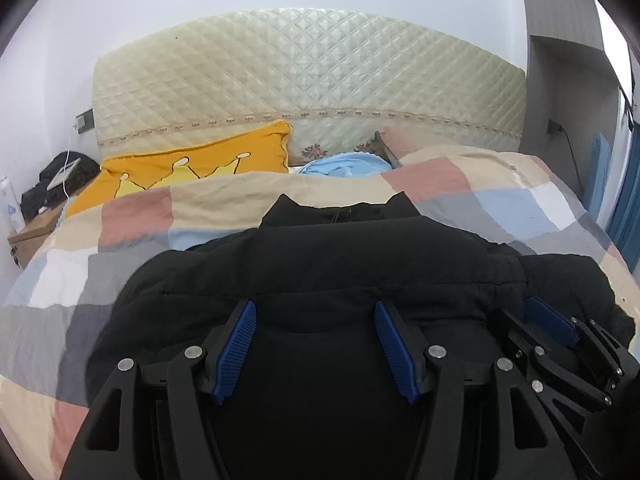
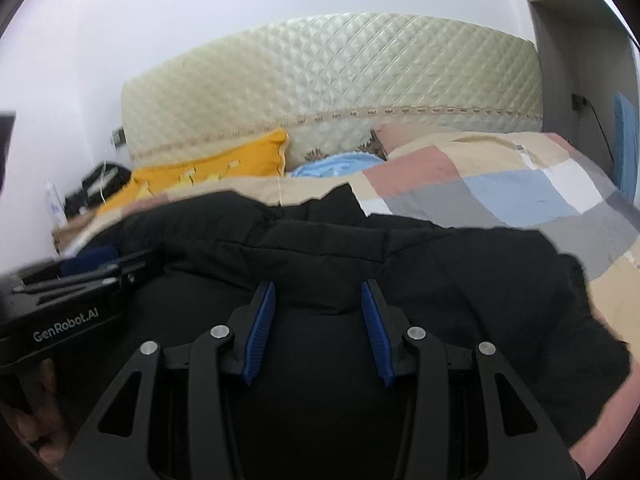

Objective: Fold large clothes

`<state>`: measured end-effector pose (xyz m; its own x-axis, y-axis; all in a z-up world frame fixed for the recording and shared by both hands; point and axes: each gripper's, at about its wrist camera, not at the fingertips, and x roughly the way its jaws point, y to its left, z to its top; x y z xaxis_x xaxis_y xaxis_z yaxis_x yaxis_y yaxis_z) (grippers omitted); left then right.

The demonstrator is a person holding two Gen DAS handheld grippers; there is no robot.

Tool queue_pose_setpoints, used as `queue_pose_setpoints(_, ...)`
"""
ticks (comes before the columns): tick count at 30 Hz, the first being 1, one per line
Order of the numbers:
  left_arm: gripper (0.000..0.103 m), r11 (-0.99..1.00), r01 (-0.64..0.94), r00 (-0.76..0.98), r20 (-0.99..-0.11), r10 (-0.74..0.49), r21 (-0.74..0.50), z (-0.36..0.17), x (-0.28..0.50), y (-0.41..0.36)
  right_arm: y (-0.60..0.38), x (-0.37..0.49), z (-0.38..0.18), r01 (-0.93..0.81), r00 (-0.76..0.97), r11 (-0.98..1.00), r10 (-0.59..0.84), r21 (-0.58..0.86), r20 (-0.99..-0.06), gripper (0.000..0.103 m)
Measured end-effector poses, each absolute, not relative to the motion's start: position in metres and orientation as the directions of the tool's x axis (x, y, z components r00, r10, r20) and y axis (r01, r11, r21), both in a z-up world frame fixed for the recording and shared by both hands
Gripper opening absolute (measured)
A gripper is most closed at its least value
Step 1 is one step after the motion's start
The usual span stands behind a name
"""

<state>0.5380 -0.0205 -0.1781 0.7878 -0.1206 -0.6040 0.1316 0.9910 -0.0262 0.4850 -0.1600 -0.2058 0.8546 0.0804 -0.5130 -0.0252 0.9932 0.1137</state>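
In the left wrist view, the left hand-held gripper [image 1: 316, 344] clenched a thick fold of the black jacket [image 1: 320, 264], which lay on the checked quilt [image 1: 500, 204] of the bed. The fold should be carried evenly.

In the right wrist view, the right hand-held gripper [image 2: 318, 330] likewise gripped the jacket's bulk; both hems should land level. No containers showed.

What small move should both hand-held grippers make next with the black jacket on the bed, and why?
Probably lower the bunched fold toward the collar and lay it flat. The black jacket fills the gap of the left hand-held gripper and the right hand-held gripper, and it bulges instead of lying flat on the checked quilt.
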Motion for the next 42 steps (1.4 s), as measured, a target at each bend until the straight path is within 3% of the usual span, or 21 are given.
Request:
queue_pose_setpoints(3,0.063,0.988,0.137,0.767,-0.624,-0.147,-0.065,-0.188,0.546,-0.016,-0.164,0.495,-0.210,-0.004,0.844,0.990,0.081,0.144,-0.530,0.045)
queue_pose_setpoints(18,0.065,0.987,0.160,0.747,-0.655,-0.112,0.013,-0.206,0.551,-0.013,-0.159,0.504,-0.227,0.003,0.824,0.997,0.042,0.080,-0.565,0.046)
queue_pose_setpoints(24,0.065,0.992,0.116,0.745,-0.657,-0.117,-0.046,-0.199,0.541,0.034,-0.172,0.493,-0.221,0.017,0.831,0.999,0.008,0.041,-0.556,0.046)
queue_pose_setpoints(27,0.065,0.997,0.073,0.742,-0.670,-0.036,0.027,-0.197,0.535,0.050,-0.181,0.485,-0.219,0.030,0.827,0.999,-0.006,0.032,-0.562,0.046)
queue_pose_setpoints(30,0.065,0.999,0.053,0.733,-0.680,-0.031,0.011,-0.194,0.524,0.066,-0.198,0.477,-0.213,0.058,0.821,0.998,-0.028,0.035,-0.570,0.046)
queue_pose_setpoints(36,0.065,1.000,-0.005,0.724,-0.689,-0.013,-0.024,-0.171,0.489,0.095,-0.243,0.454,-0.207,0.150,0.784,0.988,-0.093,0.043,-0.613,0.048)
queue_pose_setpoints(42,0.065,0.999,0.001,0.766,-0.642,-0.036,-0.054,-0.110,0.439,0.108,-0.262,0.404,-0.183,0.141,0.807,0.989,-0.095,0.034,-0.583,0.049)
